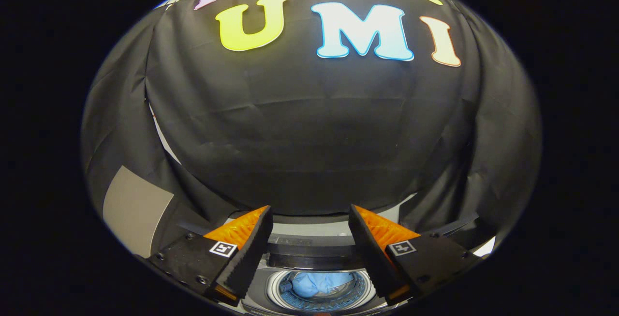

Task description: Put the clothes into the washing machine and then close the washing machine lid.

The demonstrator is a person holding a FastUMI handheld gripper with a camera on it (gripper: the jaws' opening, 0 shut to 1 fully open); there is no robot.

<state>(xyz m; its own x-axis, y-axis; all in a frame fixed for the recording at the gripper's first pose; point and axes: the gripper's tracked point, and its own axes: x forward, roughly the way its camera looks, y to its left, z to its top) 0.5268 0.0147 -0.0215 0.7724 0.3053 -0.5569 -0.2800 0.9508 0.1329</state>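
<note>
My gripper [309, 217] hangs above the washing machine [309, 231] with its orange-and-black fingers [242, 238] spread wide and nothing between them. Below and between the fingers lies the machine's round drum opening [319, 289]. A light blue garment [316, 282] sits bundled inside the drum. The dark folded lid [309, 260] stands raised at the back edge of the opening, just beyond the drum.
Black cloth walls hang close behind and to both sides of the machine. A grey panel [133, 209] shows low on the left beside the left finger.
</note>
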